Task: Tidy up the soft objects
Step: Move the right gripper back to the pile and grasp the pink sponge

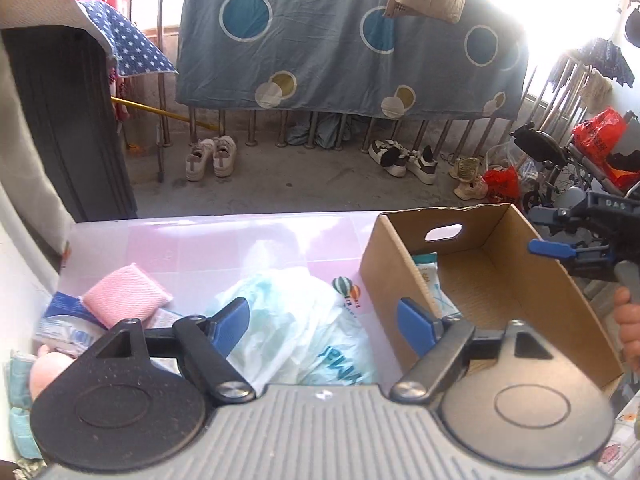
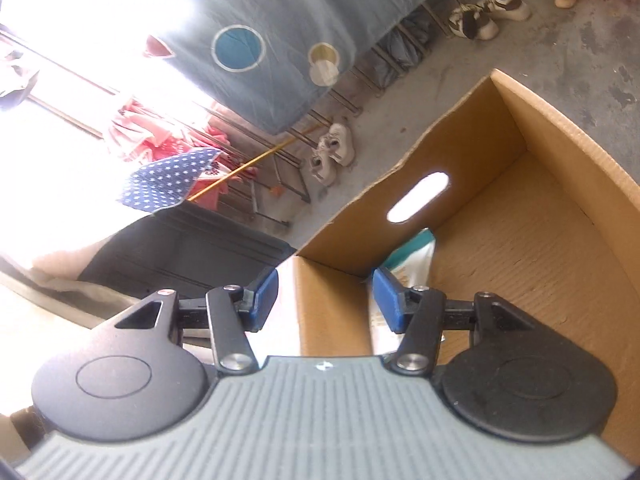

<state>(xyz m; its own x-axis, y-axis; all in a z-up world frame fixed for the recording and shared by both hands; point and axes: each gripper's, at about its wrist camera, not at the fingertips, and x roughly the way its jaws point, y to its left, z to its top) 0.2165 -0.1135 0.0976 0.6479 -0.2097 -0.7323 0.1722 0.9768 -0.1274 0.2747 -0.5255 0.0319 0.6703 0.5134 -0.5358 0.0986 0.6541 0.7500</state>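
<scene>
Only the left wrist view showed the pink surface (image 1: 224, 240): nearest, the left gripper (image 1: 324, 322) hung with jaws wide and empty over a crinkled white plastic bag (image 1: 296, 320) with partly legible blue letters, a ribbed pink sponge (image 1: 126, 294) at ten o'clock. At two o'clock stood the corrugated cardboard box (image 1: 400, 256), a white packet (image 1: 430, 276) inside. The right wrist view showed the right gripper (image 2: 325, 300), jaws partly apart and empty, straddling the box's near corner, the dotted blue sheet (image 2: 260, 40) beyond.
</scene>
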